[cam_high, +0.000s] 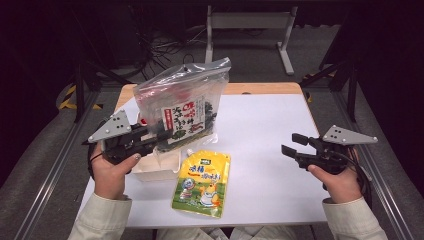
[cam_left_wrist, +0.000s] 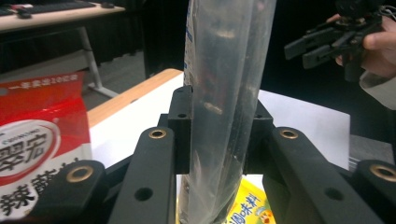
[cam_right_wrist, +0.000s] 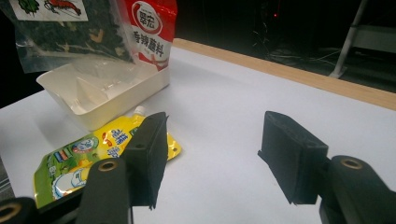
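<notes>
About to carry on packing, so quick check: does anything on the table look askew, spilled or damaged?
Nothing spilled or torn. The left gripper holds the clear plastic seaweed bag upright over the white plastic tray; a red pouch leans at the tray's edge. The yellow spouted pouch lies flat beside the tray.

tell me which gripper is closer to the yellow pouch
Left. The left gripper holds the clear bag just up and left of the yellow pouch; the right gripper hovers open, apart from it, over toward the table's right edge.

Left claw (cam_high: 161, 136) clamped on clear seaweed bag (cam_high: 185, 102) — upright over, perhaps, a white tray (cam_high: 157, 170) — right claw (cam_high: 291, 144) apart.
</notes>
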